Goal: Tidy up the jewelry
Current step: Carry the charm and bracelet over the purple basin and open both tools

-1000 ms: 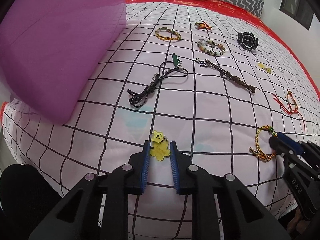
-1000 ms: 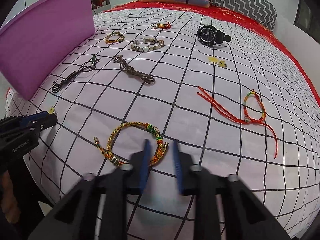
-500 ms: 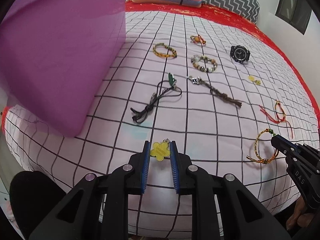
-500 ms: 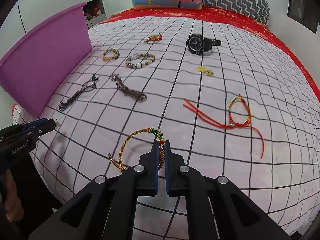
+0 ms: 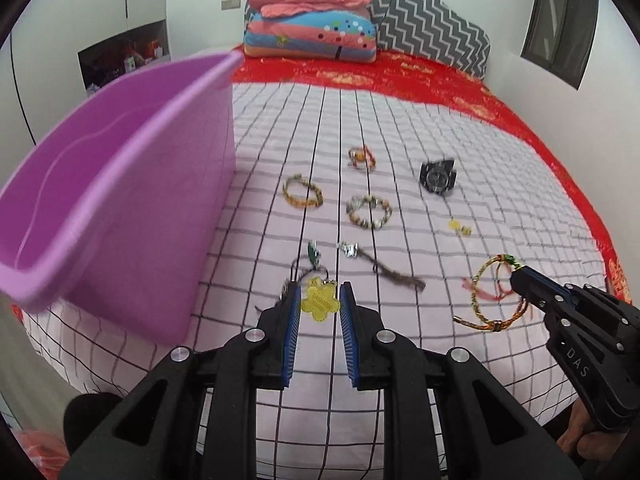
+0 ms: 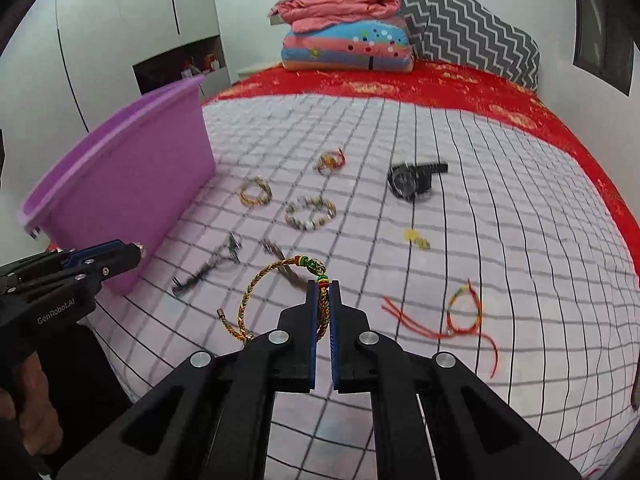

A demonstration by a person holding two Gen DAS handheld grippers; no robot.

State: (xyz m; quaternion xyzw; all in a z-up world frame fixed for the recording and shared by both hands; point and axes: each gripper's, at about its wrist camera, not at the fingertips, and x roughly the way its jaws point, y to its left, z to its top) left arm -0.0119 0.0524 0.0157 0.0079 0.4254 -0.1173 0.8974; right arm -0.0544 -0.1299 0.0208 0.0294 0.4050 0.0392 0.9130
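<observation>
Both tongs are lifting off the bed: left tongs (image 5: 319,304) pinching the light, stiff flower charm (image 5: 319,303), right tongs (image 6: 323,304) squeezing the floppy braided bracelet (image 6: 276,300).

Purple bin (image 5: 132,216) smooth plastic; checked bedsheet (image 5: 500,184) matt cloth; bracelet (image 6: 280,300) braided cord.

The room is evenly bright, with soft light and only faint shadows on the checked bed cover (image 5: 400,344). Motion blur smears the small pieces lying there, so their details are probably beyond reading. Both views bow strongly, grid lines curving outward, with black corners. The near claws stay sharp.
</observation>
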